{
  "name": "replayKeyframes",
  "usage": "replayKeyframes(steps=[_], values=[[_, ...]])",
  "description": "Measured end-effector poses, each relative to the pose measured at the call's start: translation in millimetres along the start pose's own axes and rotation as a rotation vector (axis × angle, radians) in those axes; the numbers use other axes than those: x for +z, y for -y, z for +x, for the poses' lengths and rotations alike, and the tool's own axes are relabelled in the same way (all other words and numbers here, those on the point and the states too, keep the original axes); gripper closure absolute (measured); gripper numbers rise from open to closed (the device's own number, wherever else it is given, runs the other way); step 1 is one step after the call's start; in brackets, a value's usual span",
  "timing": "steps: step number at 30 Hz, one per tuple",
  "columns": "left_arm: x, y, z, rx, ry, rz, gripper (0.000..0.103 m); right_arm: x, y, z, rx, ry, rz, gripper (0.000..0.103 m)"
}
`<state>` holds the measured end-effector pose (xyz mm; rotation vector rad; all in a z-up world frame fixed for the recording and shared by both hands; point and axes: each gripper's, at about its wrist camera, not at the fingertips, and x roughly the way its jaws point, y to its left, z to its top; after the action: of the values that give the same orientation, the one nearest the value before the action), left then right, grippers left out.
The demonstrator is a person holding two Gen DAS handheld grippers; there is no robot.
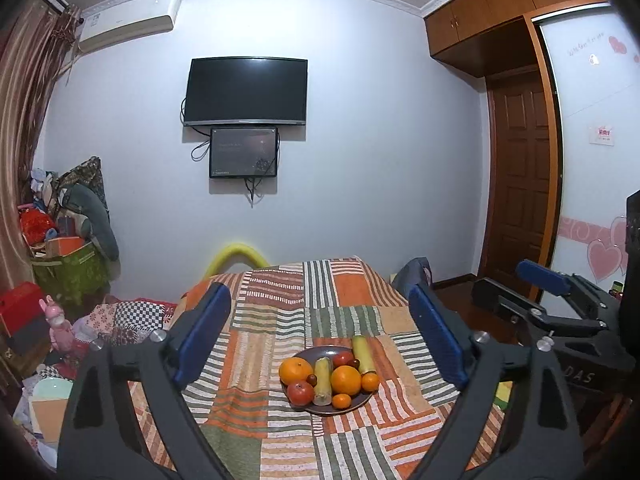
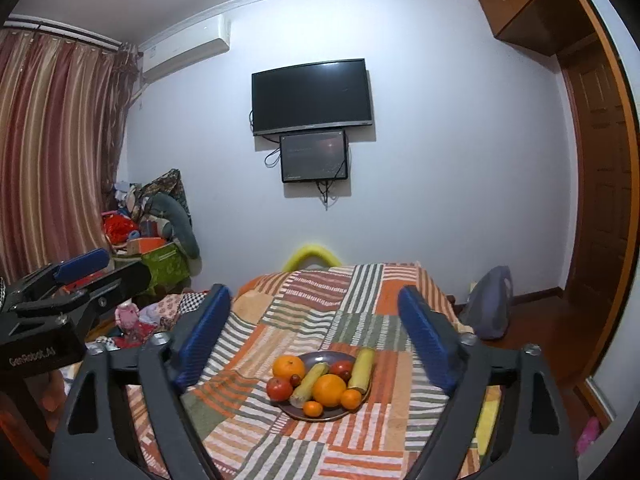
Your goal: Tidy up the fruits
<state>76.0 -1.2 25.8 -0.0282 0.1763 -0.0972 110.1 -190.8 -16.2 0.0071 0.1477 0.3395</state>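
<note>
Both claws, left claw (image 1: pixel 320 328) and right claw (image 2: pixel 316 332), gape wide and empty, back from the plate (image 2: pixel 320 414); fruits appear gathered there, so sorting seems finished.

Black grippers (image 1: pixel 320 320) (blue ribbed pads)

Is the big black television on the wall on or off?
Off, it seems: the big black television shows a blank dark screen, with only faint reflections, in both wrist views.
</note>
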Motion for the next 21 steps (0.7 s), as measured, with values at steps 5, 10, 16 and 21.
replayKeyframes(steps=[5,10,16,21], values=[[-5,0,0,0.002,-0.007,-0.005,0.004,-3,-2,-6,-0.03,0.014,-0.002,0.002],[-6,-1,-2,-0.004,-0.006,-0.014,0.001,-6,-3,-11,-0.04,0.014,-0.009,0.001],[-8,-2,-4,-0.006,-0.003,-0.016,0.001,-8,-2,-14,-0.045,0.017,-0.012,0.001],[-8,-2,-4,-0.003,-0.005,-0.02,0.0,-8,-3,-15,-0.049,0.018,-0.017,0.0]])
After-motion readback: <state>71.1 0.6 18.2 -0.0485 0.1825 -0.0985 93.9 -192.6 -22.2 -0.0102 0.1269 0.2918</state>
